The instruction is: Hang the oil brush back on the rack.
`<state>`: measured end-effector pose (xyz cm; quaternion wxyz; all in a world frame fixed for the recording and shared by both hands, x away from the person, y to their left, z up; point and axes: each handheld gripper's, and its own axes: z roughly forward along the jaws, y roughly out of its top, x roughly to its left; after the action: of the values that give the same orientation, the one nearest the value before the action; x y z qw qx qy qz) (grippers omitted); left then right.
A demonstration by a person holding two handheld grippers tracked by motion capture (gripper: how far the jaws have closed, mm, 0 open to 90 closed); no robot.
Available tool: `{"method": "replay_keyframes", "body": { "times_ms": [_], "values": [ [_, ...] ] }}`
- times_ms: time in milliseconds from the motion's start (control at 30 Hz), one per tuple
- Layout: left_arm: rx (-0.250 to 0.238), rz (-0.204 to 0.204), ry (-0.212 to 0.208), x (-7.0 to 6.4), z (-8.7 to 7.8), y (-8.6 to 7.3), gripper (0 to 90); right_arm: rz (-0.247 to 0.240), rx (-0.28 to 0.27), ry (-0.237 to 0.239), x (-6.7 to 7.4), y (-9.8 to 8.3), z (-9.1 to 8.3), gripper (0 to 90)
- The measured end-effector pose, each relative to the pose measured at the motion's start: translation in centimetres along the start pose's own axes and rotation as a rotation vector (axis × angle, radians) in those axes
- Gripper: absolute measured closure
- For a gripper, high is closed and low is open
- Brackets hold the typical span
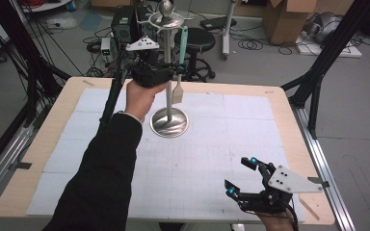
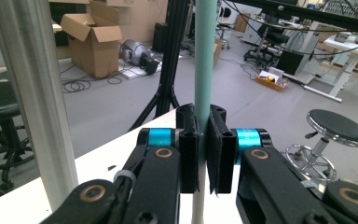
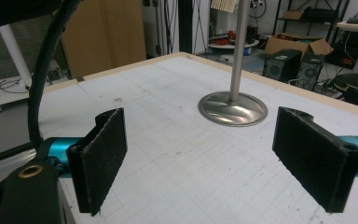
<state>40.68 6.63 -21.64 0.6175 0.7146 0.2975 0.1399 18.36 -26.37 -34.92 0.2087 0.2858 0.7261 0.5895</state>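
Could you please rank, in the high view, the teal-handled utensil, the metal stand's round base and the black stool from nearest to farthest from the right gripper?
From the right gripper:
1. Round base, mid-table, up-left.
2. Teal-handled utensil, hanging beside the pole, clamped by the left gripper.
3. Black stool, on the floor beyond the table.

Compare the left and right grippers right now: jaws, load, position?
The left gripper is shut on the teal brush handle; the right gripper stands wide open and holds nothing. The left is raised beside the steel stand; the right sits low near the table's near edge. Both have black padded jaws.
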Motion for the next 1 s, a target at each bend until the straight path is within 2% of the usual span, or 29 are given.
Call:
{"method": "replay_keyframes", "body": {
  "times_ms": [167,267,367,433,533,600,700,767,1000],
  "values": [
    [-0.014,0.008,0.003,-0.1,-0.3,-0.6,82.3,-0.001,0.0,-0.003,0.0,0.0,0.0,16.4],
    [-0.023,0.008,0.029,-0.2,-0.8,-1.4,63.6,0.0,-0.002,-0.006,0.0,0.0,-0.1,16.4],
    [-0.038,0.028,0.018,-0.6,-1.9,-2.2,48.7,0.005,-0.005,-0.013,-0.1,0.0,-0.1,16.4],
    [-0.055,0.033,0.014,-0.8,-2.8,-2.8,42.3,0.014,-0.003,-0.018,-0.1,-0.1,-0.2,16.4],
    [-0.091,0.032,0.002,-1.2,-4.6,-3.9,37.2,0.02,-0.011,-0.028,-0.3,-0.1,-0.3,16.4],
    [-0.097,0.036,-0.004,-1.5,-5.6,-4.7,33.0,0.024,-0.008,-0.034,-0.4,-0.1,-0.4,16.4],
    [-0.098,0.06,-0.012,-2.2,-7.4,-6.6,25.4,0.036,-0.008,-0.047,-0.5,-0.2,-0.5,16.4],
    [-0.105,0.053,-0.028,-2.5,-8.5,-8.0,21.6,0.034,-0.01,-0.052,-0.6,-0.2,-0.5,16.4],
    [-0.111,0.042,-0.028,-3.1,-12.3,-13.8,18.4,0.034,0.017,-0.088,-1.1,-1.4,-0.6,16.4]
  ]
}}
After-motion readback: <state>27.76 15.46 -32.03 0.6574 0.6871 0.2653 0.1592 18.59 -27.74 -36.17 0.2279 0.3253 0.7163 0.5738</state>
